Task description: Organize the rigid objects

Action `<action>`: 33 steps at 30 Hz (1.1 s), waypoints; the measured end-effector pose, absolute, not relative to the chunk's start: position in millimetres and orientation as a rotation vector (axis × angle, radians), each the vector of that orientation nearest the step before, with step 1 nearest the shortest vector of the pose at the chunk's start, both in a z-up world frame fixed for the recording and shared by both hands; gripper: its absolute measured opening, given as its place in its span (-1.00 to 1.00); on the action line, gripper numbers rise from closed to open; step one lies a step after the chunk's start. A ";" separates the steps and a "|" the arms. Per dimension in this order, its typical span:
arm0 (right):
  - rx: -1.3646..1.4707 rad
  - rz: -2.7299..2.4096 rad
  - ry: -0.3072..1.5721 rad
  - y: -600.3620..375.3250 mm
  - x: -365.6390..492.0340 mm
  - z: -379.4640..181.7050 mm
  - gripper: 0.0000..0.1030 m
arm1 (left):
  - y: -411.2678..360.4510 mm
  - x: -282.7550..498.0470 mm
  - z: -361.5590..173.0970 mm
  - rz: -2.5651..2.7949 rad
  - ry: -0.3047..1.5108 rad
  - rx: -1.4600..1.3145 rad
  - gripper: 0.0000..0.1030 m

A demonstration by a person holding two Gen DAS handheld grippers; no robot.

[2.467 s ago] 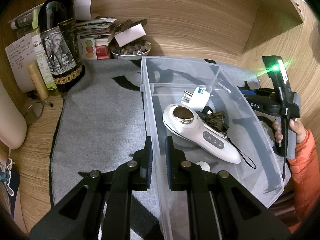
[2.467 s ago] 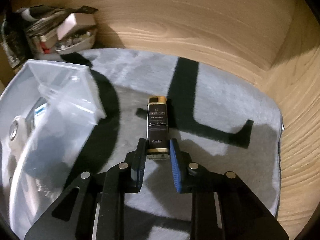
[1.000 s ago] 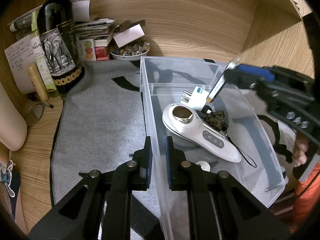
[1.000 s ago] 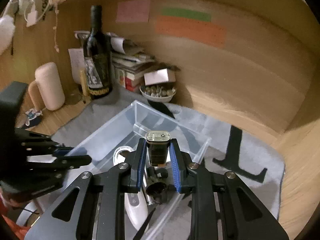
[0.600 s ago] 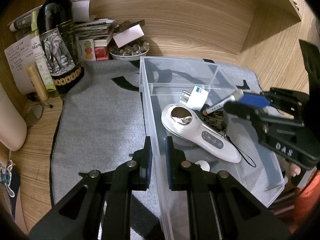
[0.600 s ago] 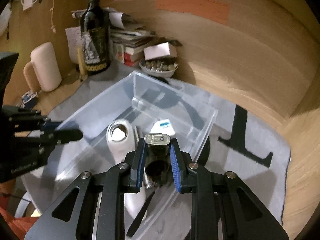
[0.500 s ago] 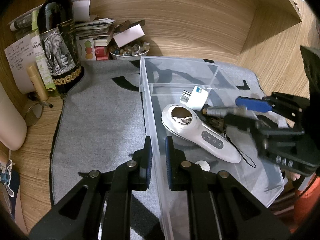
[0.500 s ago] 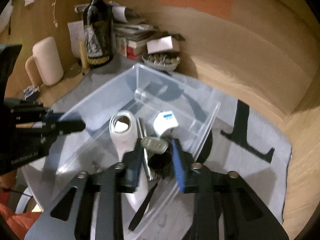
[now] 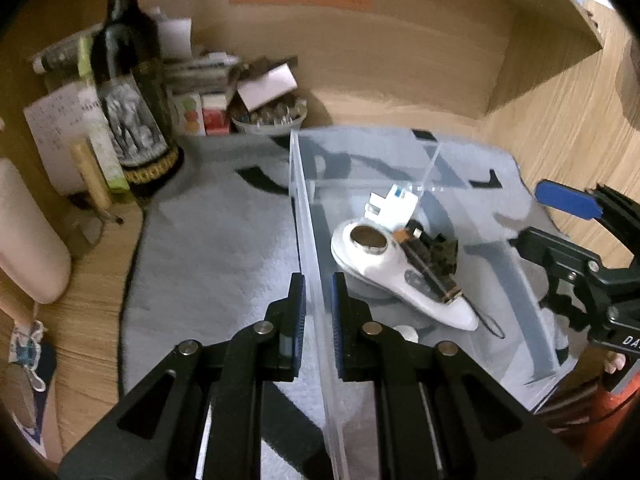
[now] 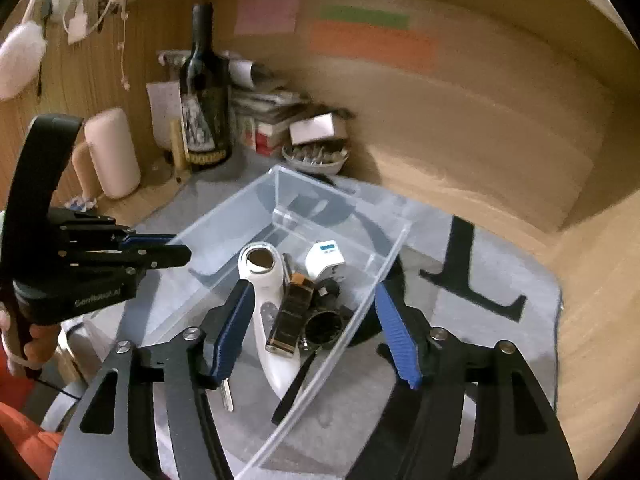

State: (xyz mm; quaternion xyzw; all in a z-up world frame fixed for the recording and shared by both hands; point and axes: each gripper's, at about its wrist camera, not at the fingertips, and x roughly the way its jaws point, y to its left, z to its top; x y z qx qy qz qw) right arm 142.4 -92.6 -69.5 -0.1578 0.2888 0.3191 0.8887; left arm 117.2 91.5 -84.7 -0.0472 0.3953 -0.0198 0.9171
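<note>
The right gripper (image 10: 316, 332) is hanging with its jaws spread wide over the clear bin (image 10: 224, 216), holding nothing. Between and just beyond its blue pads, at lower centre of the right view, the black-and-gold box (image 10: 290, 316) is lying inside the bin, resting partly on the white device (image 10: 268, 296) and touching a dark round item (image 10: 322, 326). A white plug (image 10: 325, 258) is sitting just above them.

In the left view, the left gripper (image 9: 318, 320) is sitting at lower centre with its jaws narrow, clamping the bin's (image 9: 306, 240) near wall between the pads. The box (image 9: 428, 270) is showing right of centre, lying slantwise across the device (image 9: 384, 276), with the plug (image 9: 394, 206) above it. The right gripper (image 9: 560, 220) is reaching in from the right edge.

A wine bottle (image 9: 132, 92) is standing at upper left, a small bowl (image 9: 272, 118) right of it. A grey mat (image 9: 212, 248) is lying under the bin.
</note>
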 end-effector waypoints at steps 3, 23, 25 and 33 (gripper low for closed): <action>-0.303 0.639 0.560 -103.7 132.6 -59.4 0.32 | 87.6 106.7 -65.8 -0.035 0.757 -0.087 -0.79; -0.179 0.523 0.284 -157.7 43.7 -13.9 0.99 | 49.2 20.2 10.2 -0.026 0.407 -0.060 0.86; -0.171 0.514 0.273 -160.7 38.2 -12.2 0.99 | 44.8 13.9 12.2 -0.027 0.389 -0.051 0.91; -0.129 0.498 0.253 -170.1 26.6 -9.9 0.99 | 38.2 1.0 14.2 -0.016 0.354 -0.048 0.95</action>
